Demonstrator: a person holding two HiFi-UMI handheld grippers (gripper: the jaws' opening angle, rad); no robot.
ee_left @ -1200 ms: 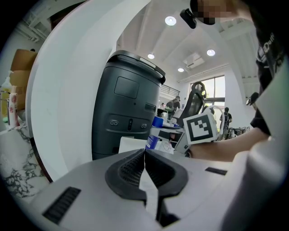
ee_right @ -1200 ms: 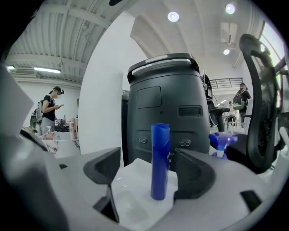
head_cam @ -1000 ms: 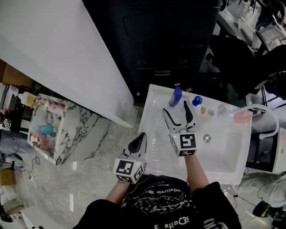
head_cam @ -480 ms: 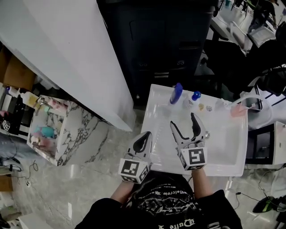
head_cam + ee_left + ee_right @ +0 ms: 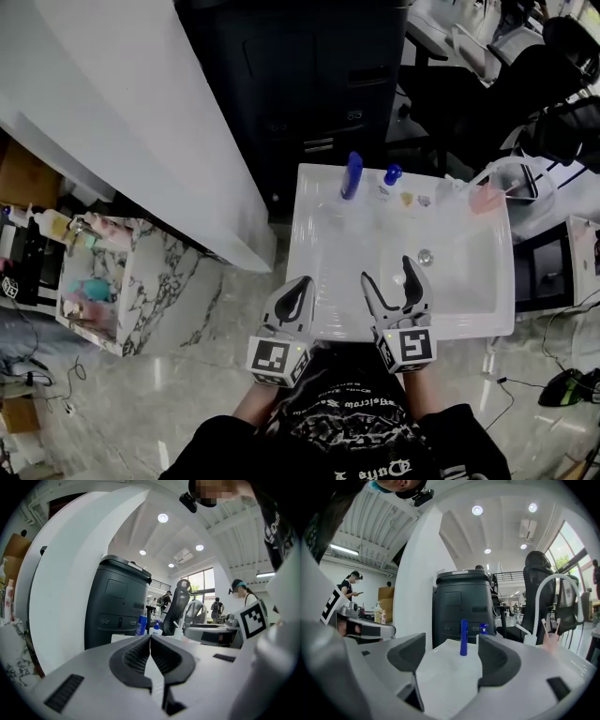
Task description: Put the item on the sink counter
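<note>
The tall blue plastic bottle point(image 5: 352, 175) stands upright at the back edge of the white sink table point(image 5: 314, 183), well apart from us. Our right tongs point(image 5: 389, 269) gape empty and our left tongs point(image 5: 302, 281) are clenched on nothing. We judge the bottle placed, so any retreat should run straight back, clear of it.

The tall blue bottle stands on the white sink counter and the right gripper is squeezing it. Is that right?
Not quite. The tall blue bottle does stand on the white sink counter, but the right gripper is not squeezing it: its jaws are apart and empty, well short of the bottle. The right gripper view shows this.
</note>
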